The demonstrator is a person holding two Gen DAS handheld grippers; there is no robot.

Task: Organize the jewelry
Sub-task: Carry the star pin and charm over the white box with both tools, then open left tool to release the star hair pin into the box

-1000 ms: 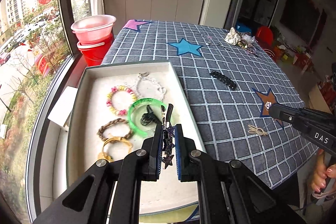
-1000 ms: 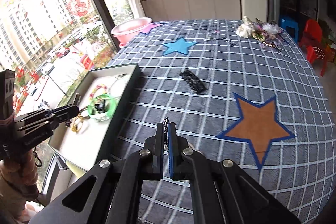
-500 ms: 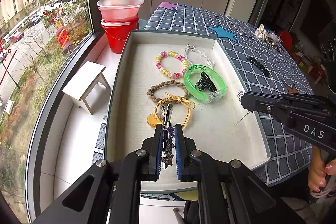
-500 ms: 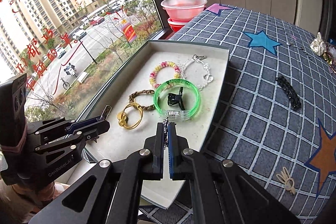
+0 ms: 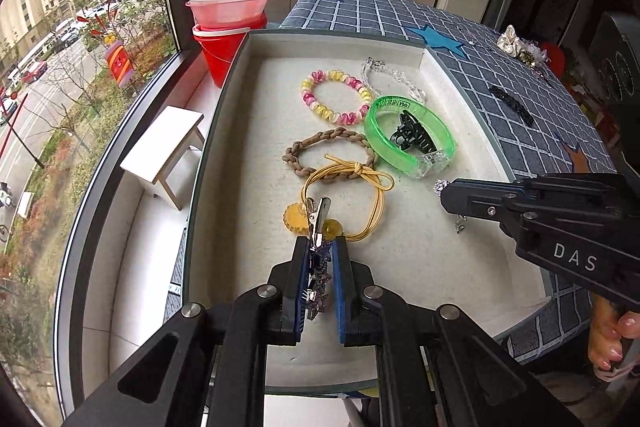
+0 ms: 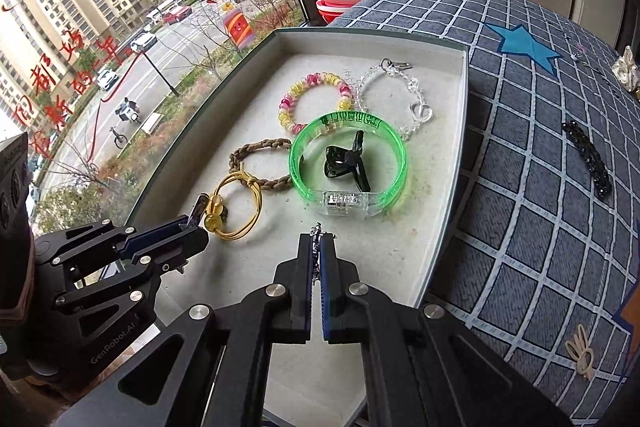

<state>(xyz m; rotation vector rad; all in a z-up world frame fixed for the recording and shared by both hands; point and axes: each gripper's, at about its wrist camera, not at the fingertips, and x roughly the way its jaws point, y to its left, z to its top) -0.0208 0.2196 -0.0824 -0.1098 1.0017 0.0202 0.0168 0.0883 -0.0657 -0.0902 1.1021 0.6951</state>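
Gripped between the pads of the left gripper (image 5: 321,247), a star-studded hair clip (image 5: 318,227) is mostly hidden, only its metal beak clear. The thin chain (image 6: 318,233) pinched in the right gripper (image 6: 319,241) is too fine to identify, its length concealed between the fingers. A hand (image 5: 612,335) is cut off at the frame's edge. Trinkets beside the cream fabric flower (image 5: 514,43) blur together.

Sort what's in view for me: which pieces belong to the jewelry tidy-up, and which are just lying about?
Part of the job:
- tray
- star hair clip in the left gripper
- thin chain in the right gripper
- black barrette and beige hair tie on the tablecloth

Just lying about:
- red bucket
- pink basins
- white stool
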